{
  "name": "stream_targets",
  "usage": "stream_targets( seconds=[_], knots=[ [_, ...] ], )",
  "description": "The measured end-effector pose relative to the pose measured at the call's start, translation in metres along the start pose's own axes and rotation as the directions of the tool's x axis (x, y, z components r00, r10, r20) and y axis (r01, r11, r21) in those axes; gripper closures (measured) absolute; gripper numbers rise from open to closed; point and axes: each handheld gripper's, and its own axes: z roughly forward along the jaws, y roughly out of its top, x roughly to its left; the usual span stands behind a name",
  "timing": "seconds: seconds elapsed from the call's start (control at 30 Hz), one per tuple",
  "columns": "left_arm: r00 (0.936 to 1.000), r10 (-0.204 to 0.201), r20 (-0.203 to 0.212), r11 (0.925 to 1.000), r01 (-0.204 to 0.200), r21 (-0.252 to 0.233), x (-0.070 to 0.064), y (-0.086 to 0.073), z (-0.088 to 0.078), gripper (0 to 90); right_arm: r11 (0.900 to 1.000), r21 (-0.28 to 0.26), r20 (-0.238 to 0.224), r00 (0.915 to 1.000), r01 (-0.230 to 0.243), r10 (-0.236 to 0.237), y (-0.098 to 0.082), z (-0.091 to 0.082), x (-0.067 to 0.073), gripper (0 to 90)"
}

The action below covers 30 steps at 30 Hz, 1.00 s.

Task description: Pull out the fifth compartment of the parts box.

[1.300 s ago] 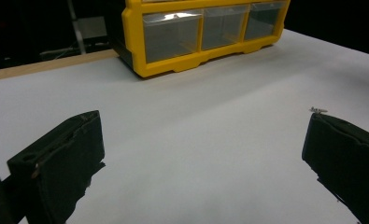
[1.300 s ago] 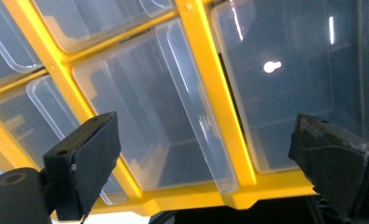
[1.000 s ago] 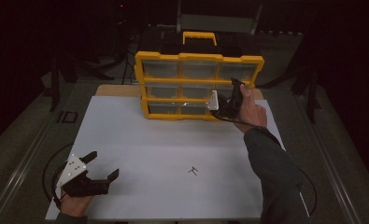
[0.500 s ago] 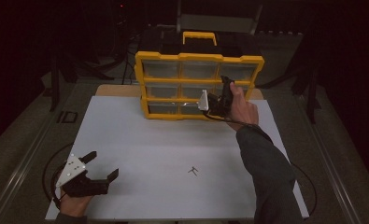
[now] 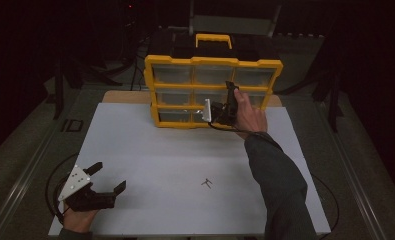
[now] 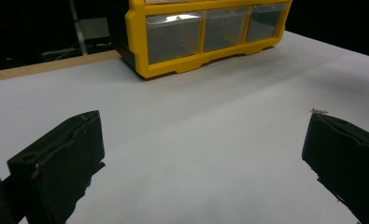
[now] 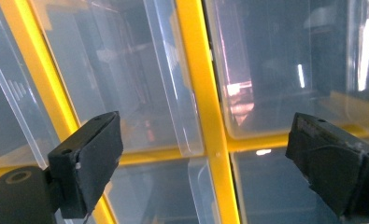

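Yellow drawer cabinet [image 5: 212, 92], clear drawers [image 7: 126, 79], right claw [image 7: 205, 163] spread at them

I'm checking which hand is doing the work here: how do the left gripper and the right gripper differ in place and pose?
The left gripper rests low on the white table near its front left corner, far from the yellow drawer cabinet; the right gripper is raised against the cabinet's front, among its clear drawers. The left points across bare table; the right faces a yellow divider. Both have open jaws holding nothing.
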Motion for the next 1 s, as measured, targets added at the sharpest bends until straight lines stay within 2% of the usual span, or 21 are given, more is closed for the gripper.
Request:
stream_targets(
  seconds=[0.07,0.2,0.37,0.4,0.47,0.57,0.63,0.67,0.77,0.8,0.9,1.0],
  knots=[
    [1.0,0.001,0.001,1.0,-0.001,0.0,0.0,0.0,0.0,0.0,1.0,-0.01,0.01,0.9997,0.02,-0.02,0.004,0.001,0.001,12.9],
    [1.0,-0.004,-0.001,1.0,0.004,-0.004,0.0,0.0,-0.001,0.1,1.0,-0.009,0.015,0.9996,0.023,-0.023,0.006,0.002,0.004,13.6],
    [1.0,-0.004,0.0,1.0,0.004,-0.002,0.0,0.0,-0.001,0.1,0.996,-0.017,0.051,0.9946,0.092,-0.091,0.01,0.005,0.007,16.9],
    [1.0,-0.003,0.0,1.0,0.003,-0.002,0.0,0.0,-0.001,0.0,0.997,-0.012,0.044,0.9963,0.075,-0.074,0.011,0.005,0.008,18.3],
    [1.0,-0.003,0.001,1.0,0.003,-0.002,0.0,0.0,-0.001,0.0,0.996,-0.018,0.059,0.9942,0.092,-0.09,0.012,0.005,0.008,20.5],
    [1.0,-0.003,0.001,1.0,0.003,-0.004,0.0,0.0,-0.001,0.1,0.993,-0.013,0.096,0.9884,0.119,-0.118,0.015,0.005,0.012,32.1],
    [1.0,-0.003,0.001,1.0,0.003,-0.004,0.001,0.0,-0.001,0.0,0.991,-0.014,0.103,0.9861,0.133,-0.13,0.016,0.005,0.013,41.2],
    [1.0,-0.002,0.003,1.0,0.002,-0.005,0.001,0.0,-0.002,0.1,0.99,-0.01,0.116,0.9834,0.142,-0.14,0.016,0.005,0.013,42.8],
    [1.0,-0.003,0.002,1.0,0.003,-0.005,0.001,0.0,-0.002,0.0,0.989,-0.005,0.119,0.9823,0.146,-0.145,0.016,0.005,0.013,43.7],
    [1.0,-0.003,0.003,1.0,0.003,-0.004,0.0,0.0,-0.002,0.1,0.987,0.0,0.128,0.9785,0.164,-0.162,0.015,0.006,0.014,44.4],
    [1.0,-0.003,0.002,1.0,0.003,-0.005,0.0,0.0,-0.001,0.0,0.987,0.009,0.132,0.9778,0.163,-0.162,0.015,0.007,0.016,44.7],
    [1.0,-0.002,0.002,1.0,0.002,-0.004,0.0,0.0,-0.001,0.0,0.984,0.024,0.146,0.9732,0.176,-0.178,0.013,0.009,0.018,43.6]
  ],
)
